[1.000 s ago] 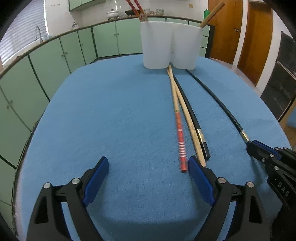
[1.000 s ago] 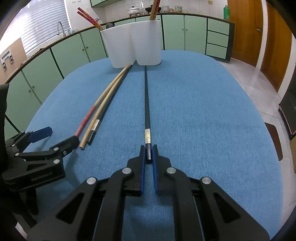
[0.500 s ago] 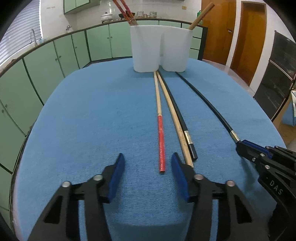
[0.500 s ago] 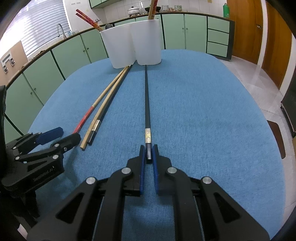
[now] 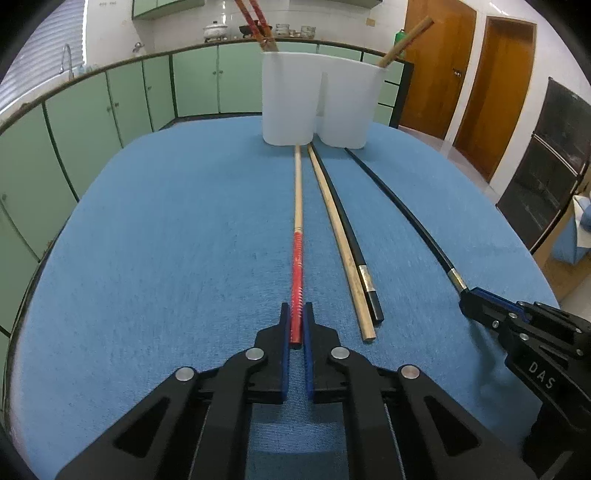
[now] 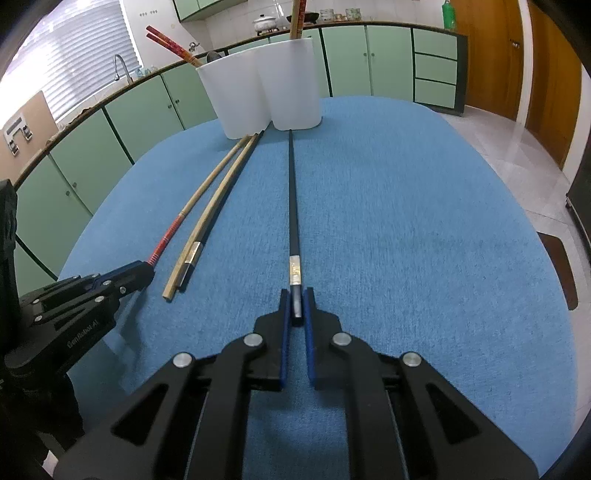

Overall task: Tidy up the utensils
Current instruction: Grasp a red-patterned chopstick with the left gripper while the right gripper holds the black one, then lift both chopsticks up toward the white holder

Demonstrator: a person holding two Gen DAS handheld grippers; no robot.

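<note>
Four chopsticks lie lengthwise on the blue tablecloth (image 5: 166, 258), their far tips close to a white two-compartment holder (image 5: 317, 103) at the table's far end. The red-handled chopstick (image 5: 297, 236) lies leftmost, and the left gripper (image 5: 296, 325) has its blue pads pressed together on the red end. Just to its right a plain wooden chopstick (image 5: 343, 243) and a black chopstick with a silver band (image 5: 354, 240) lie side by side, touching along most of their length, both free. Farther right lies a second black chopstick (image 6: 293, 206), also silver-banded, and the right gripper (image 6: 296, 310) pinches its near end between closed pads. Both gripped ends are down at the cloth. In the holder, two red chopsticks (image 5: 255, 22) lean out of the left compartment and a wooden one (image 5: 406, 40) out of the right. Green cabinets (image 5: 110, 110) curve round the room behind, with wooden doors (image 5: 495, 85) at the right.
</note>
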